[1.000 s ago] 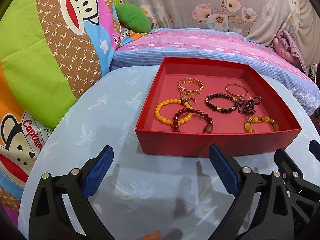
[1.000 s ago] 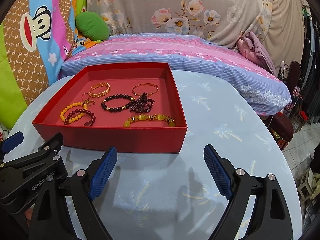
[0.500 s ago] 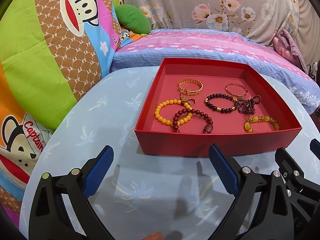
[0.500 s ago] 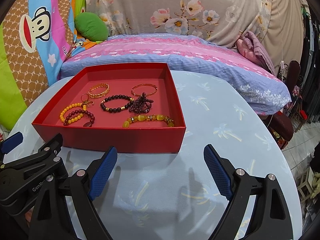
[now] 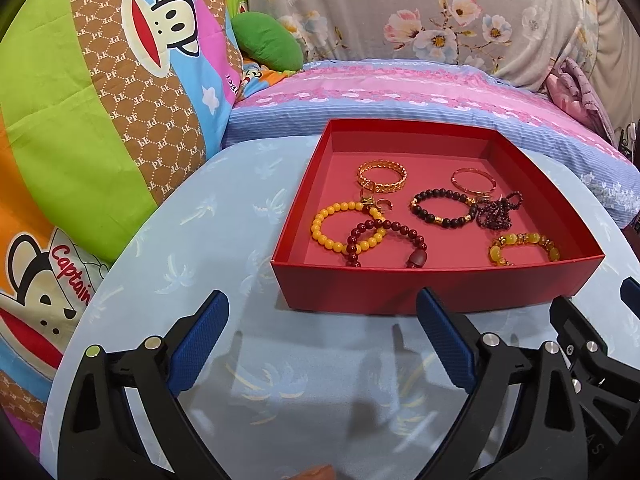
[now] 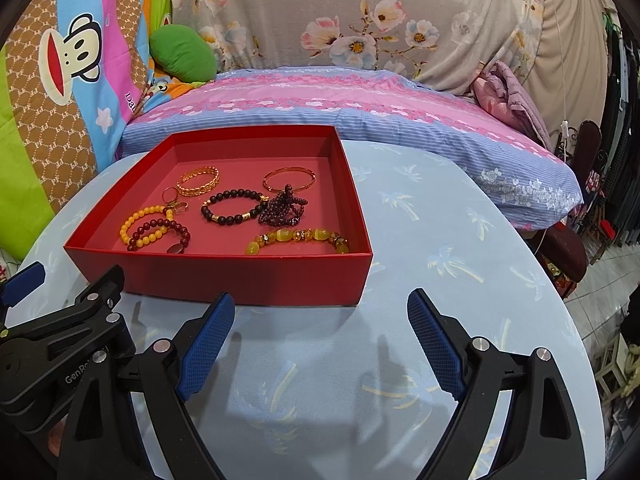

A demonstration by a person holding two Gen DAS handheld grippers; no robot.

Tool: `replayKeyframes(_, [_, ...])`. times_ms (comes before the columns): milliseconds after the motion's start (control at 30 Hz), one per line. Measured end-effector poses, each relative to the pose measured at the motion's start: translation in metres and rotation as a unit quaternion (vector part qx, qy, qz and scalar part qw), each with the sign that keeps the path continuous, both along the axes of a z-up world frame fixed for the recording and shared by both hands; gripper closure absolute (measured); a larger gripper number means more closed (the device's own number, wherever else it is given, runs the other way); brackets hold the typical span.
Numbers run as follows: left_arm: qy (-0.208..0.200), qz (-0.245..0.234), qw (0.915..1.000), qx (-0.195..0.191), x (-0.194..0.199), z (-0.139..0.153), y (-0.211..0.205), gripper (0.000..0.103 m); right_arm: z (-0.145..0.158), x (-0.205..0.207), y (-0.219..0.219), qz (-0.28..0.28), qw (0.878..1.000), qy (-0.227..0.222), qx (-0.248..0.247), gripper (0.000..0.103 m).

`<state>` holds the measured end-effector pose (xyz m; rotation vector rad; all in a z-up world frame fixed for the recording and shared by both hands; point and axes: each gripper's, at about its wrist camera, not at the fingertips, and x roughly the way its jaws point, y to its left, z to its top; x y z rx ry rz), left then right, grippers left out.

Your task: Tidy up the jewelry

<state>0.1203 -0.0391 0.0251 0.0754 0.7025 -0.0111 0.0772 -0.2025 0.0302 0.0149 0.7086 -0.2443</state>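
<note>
A: Left tongs (image 5: 322, 340) and right tongs (image 6: 320, 340): both spread wide, holding nothing, low over the blue surface (image 6: 440, 240).

B: Red box (image 5: 432, 284) straight ahead of both, near wall facing. Bracelets inside; yellow bead bracelet (image 5: 344, 226) under dark red bracelet (image 5: 386, 240). Left nearer those. Box wall in the way; approach from above likely.

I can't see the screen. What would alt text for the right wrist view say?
An open red box holding several bracelets sits on a round table with a pale blue cloth, just beyond the open right hand-held gripper. The left hand-held gripper edges in at left; floral bedding lies behind.
</note>
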Motion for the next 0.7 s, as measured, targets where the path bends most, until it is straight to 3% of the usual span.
replayKeyframes(700, [-0.002,0.002,1.0,0.005,-0.0016,-0.0004,-0.0012,0.013,0.0002,-0.0002,-0.0002,0.0,1.0,0.0,-0.001,0.018])
